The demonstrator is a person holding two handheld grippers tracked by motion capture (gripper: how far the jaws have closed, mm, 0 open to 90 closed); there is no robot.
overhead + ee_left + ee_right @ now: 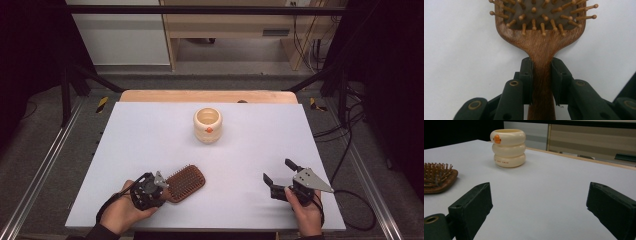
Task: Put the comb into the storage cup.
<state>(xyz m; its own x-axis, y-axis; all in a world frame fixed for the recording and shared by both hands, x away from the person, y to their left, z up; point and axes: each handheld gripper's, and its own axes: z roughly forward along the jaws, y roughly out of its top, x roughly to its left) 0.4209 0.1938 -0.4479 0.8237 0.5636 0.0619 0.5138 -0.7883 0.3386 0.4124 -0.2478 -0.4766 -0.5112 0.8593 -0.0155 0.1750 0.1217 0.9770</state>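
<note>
my left claw [541,75] was clenched square on the neck of the brown wooden paddle hairbrush [185,183] lying bristles-up on the white worktop [150,140], right claw [279,176] released, so i judged a level lift best.

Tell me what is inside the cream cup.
From the high view, the cream cup shows a pale inner wall and floor, with nothing visible inside. The right gripper view looks at it from the side, so its rim hides the interior there.
</note>
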